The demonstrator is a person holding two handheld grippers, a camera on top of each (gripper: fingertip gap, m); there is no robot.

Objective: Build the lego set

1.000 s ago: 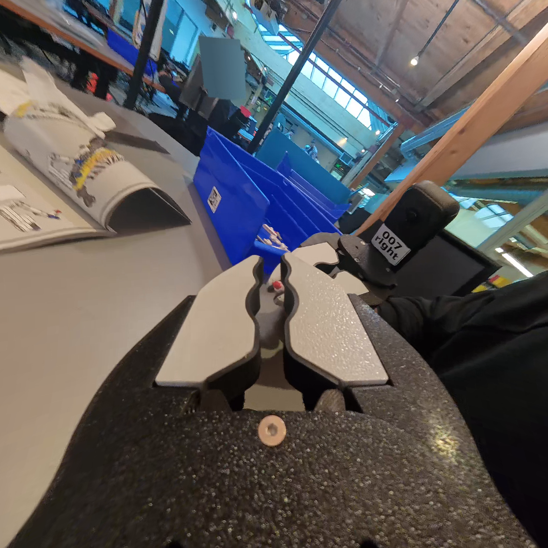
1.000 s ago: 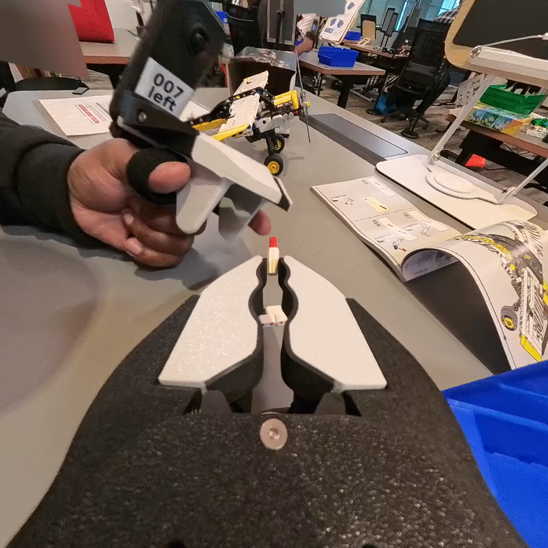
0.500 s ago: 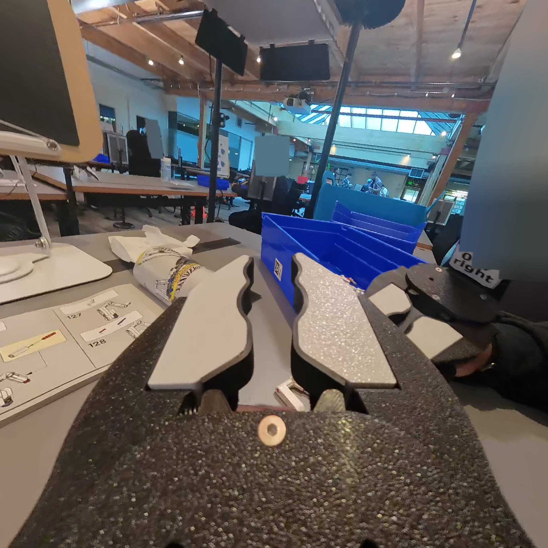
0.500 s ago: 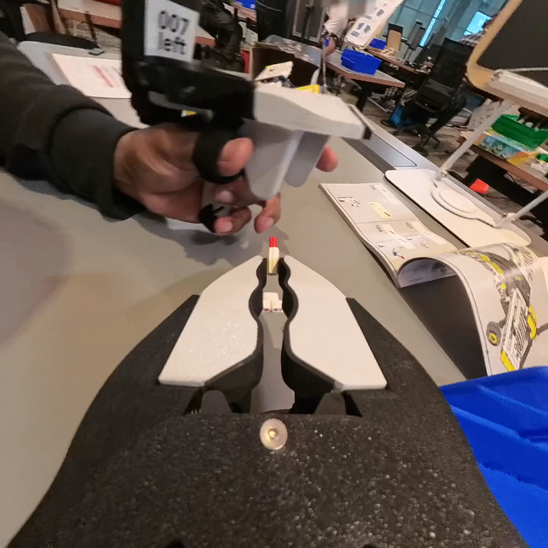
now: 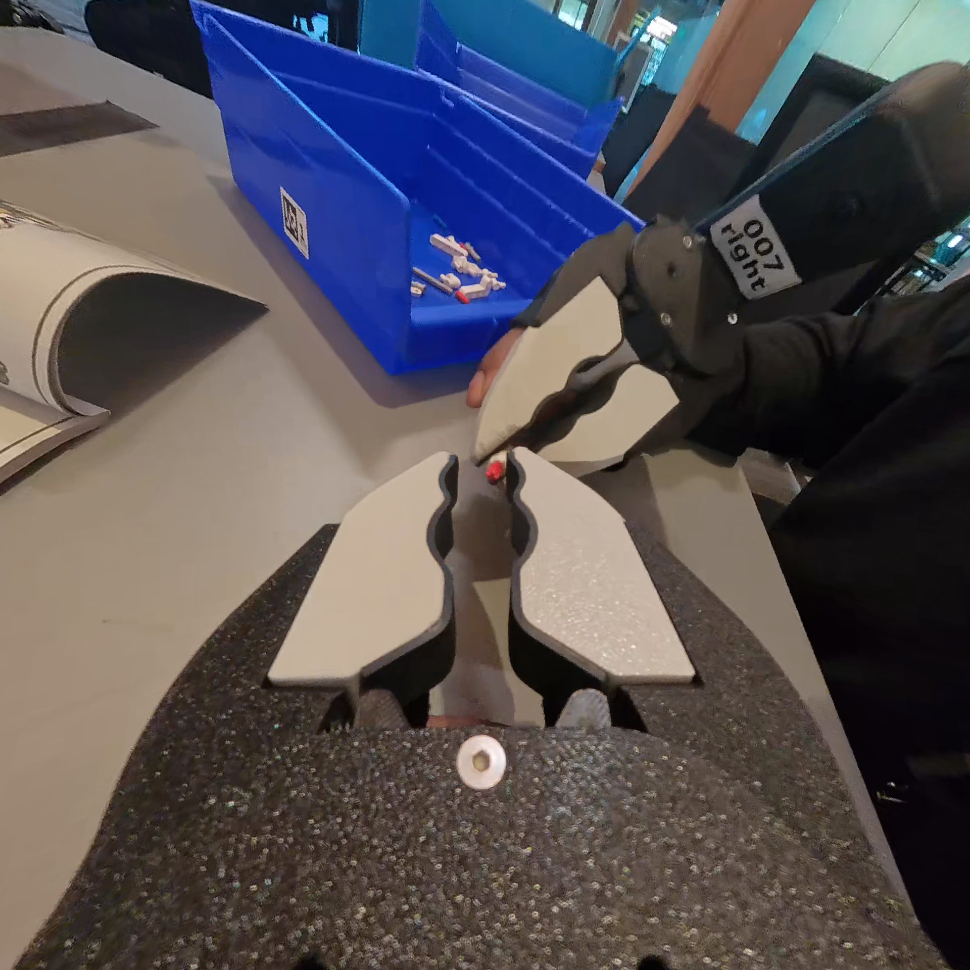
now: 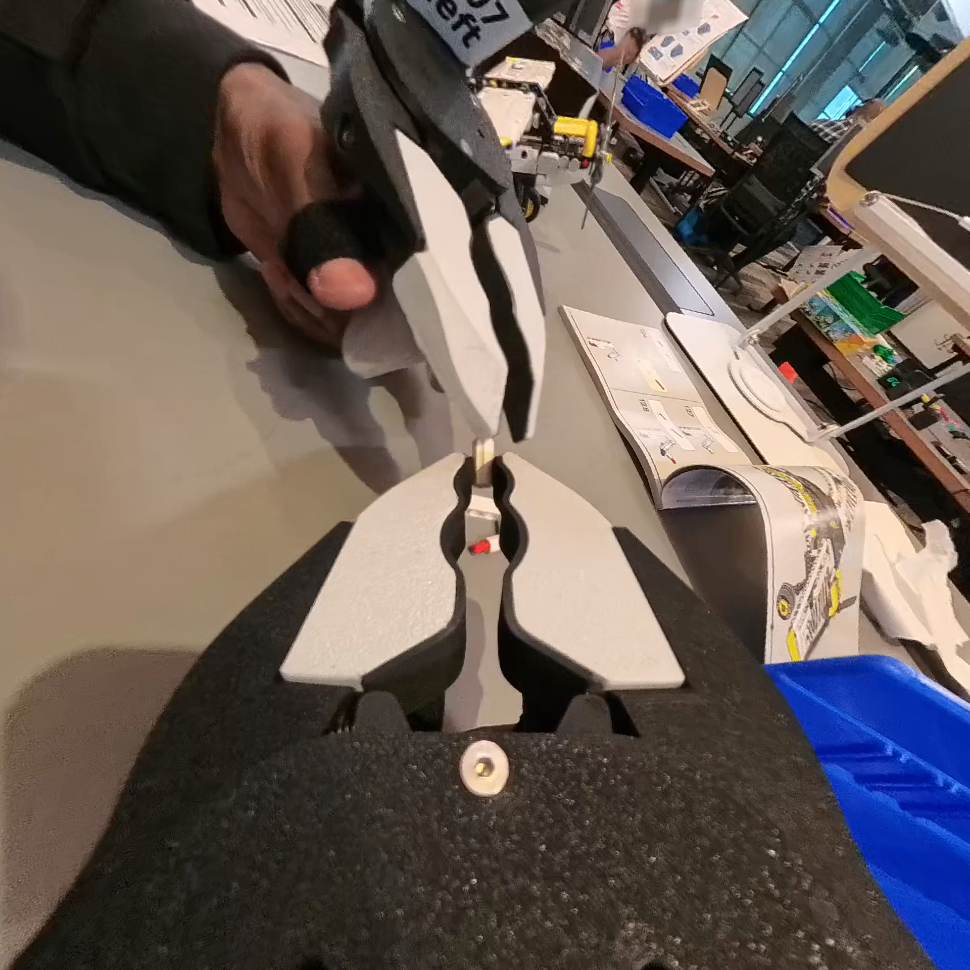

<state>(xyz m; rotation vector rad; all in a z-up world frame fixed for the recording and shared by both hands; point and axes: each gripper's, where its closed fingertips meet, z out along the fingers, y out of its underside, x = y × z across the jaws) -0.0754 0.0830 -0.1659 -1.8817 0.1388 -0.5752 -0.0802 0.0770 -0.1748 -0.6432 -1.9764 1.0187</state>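
My right gripper (image 6: 484,462) is shut on a small white brick piece (image 6: 483,467). The piece sticks out past the fingertips, and a white part with a red end (image 6: 483,543) sits farther back between the fingers. In the left wrist view the piece's red tip (image 5: 493,470) pokes from the right gripper (image 5: 491,456). My left gripper (image 5: 480,467) is open. The red tip lies between its fingertips, close to the right finger (image 5: 525,483), with a gap on the left side. In the right wrist view the left gripper (image 6: 504,430) comes down onto the piece from above.
A blue bin (image 5: 336,210) with several small white parts (image 5: 462,273) stands behind the grippers. An open instruction booklet (image 6: 656,399) lies on the grey table (image 6: 131,472). A white and yellow model vehicle (image 6: 540,141) and a white lamp base (image 6: 761,388) stand farther off. The grippers are tip to tip, or close to it.
My left gripper swung away, opened wider, then came back down with its tips around the red tip of the held piece, its jaws somewhat narrower. My right gripper kept its hold throughout.
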